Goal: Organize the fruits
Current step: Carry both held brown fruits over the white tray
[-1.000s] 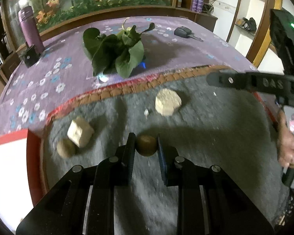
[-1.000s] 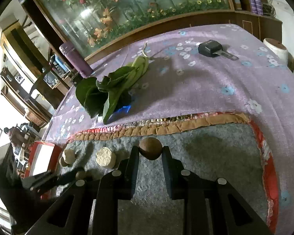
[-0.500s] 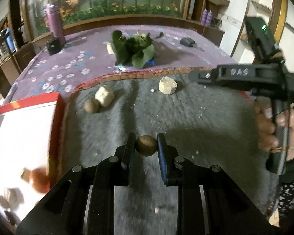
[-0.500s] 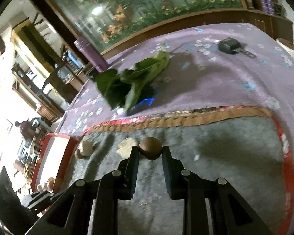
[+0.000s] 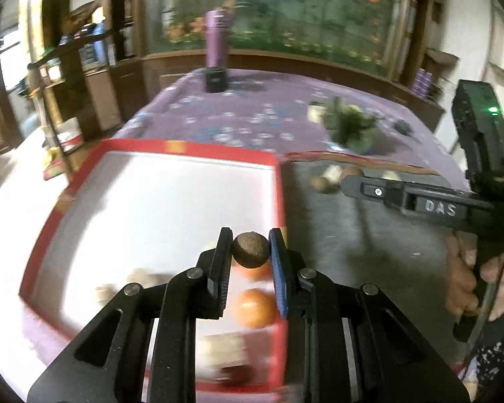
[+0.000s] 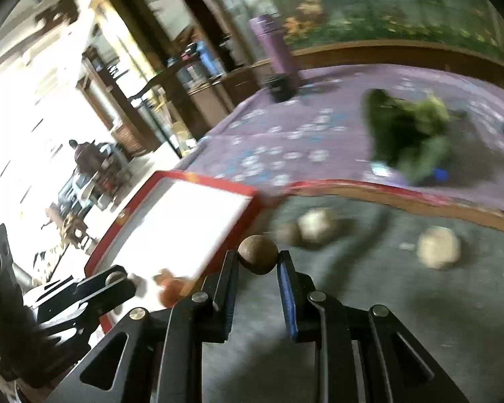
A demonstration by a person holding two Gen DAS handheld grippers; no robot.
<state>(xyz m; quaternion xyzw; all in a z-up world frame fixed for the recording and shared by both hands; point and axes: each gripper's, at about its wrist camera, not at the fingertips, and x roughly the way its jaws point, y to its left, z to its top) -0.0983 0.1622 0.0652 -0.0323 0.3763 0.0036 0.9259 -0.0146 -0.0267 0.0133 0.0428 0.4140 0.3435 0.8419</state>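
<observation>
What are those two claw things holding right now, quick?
Left gripper: closed on a small brown round fruit, above the red tray.
Right gripper: closed on another brown round fruit, over the grey mat.

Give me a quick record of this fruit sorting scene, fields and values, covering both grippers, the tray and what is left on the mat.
left gripper: shut on a brown round fruit, above the tray
right gripper: shut on a second brown round fruit, over the grey mat
red-rimmed tray: holds orange fruits and blurred pale pieces
left on mat: pale chunks and a brown fruit
beyond mat: leafy greens, purple bottle
</observation>
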